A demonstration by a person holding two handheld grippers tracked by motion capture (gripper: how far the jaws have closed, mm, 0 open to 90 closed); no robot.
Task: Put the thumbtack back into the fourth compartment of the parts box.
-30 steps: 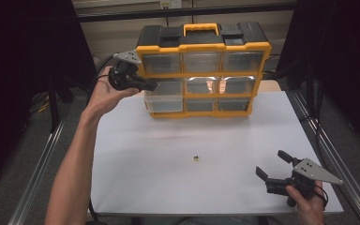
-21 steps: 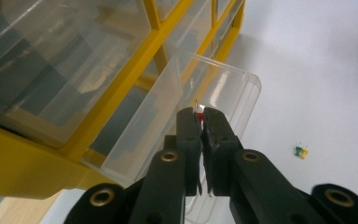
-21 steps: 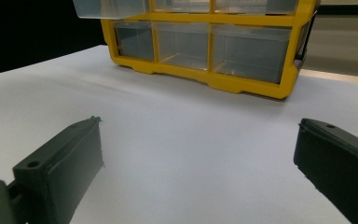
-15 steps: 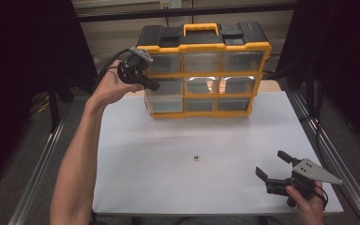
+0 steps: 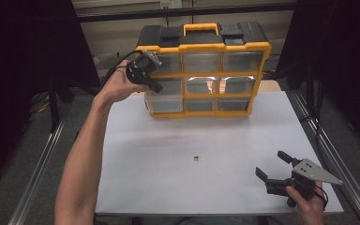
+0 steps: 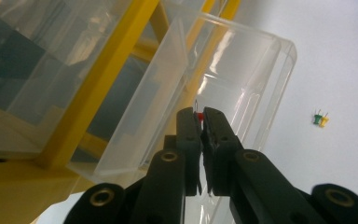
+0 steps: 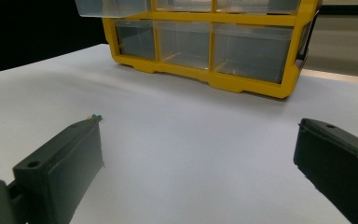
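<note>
Room: we see dark curtains at the left and right edges of the high view, a pale wall along the top, and metal rails beside the table.
Table (image 5: 168,178): a white top across the middle and lower part of the high view, mostly bare.
Organiser (image 5: 206,70): a yellow-and-black drawer cabinet at upper centre, standing at the table's far edge, with three rows of clear drawers and a yellow handle on top.
Open drawer (image 6: 233,88): in the left gripper view we see one clear drawer pulled out of the frame; its inside looks bare where we can see into it.
Left tool (image 5: 143,75): upper left of centre in the high view, against the organiser's left column; its jaws are pressed nearly together on a red pushpin (image 6: 197,115), which sits at the tips over the open drawer.
Right tool (image 5: 274,165): lower right of the high view, low over the table, jaws spread wide with nothing between them.
Loose pushpins (image 6: 320,119): one green and one yellow, touching each other, lying on the table at centre, well apart from the organiser.
</note>
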